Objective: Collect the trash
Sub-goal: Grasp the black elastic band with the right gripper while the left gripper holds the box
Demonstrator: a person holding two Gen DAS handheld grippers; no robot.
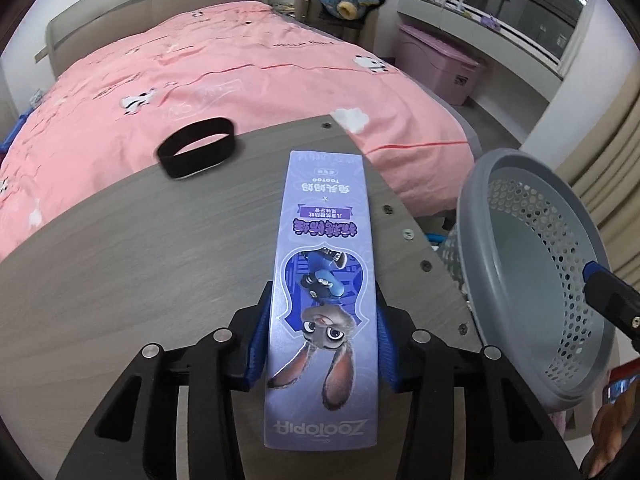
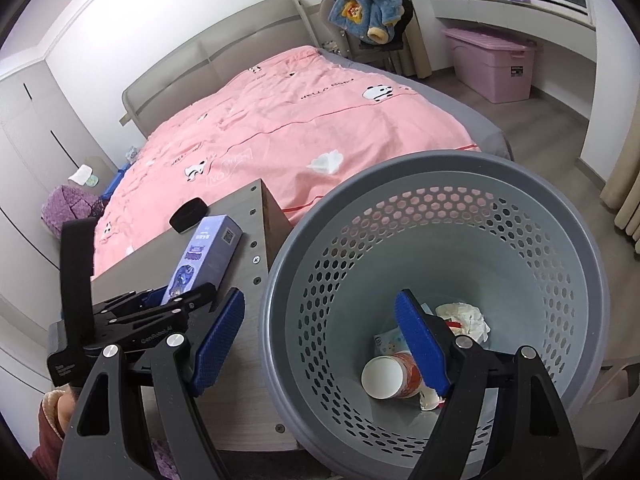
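Note:
A long purple Zootopia box is held between the blue pads of my left gripper, just above the grey wooden table. It also shows in the right wrist view. My right gripper straddles the near rim of a grey perforated trash basket, tilted beside the table's right edge; whether its pads press the rim I cannot tell. Inside lie a paper cup, crumpled white paper and a small wrapper. The basket also shows in the left wrist view.
A black elastic band lies at the table's far edge. A bed with a pink cover stands behind. A white tissue lies on the cover near the table corner. A pink storage bin stands by the window.

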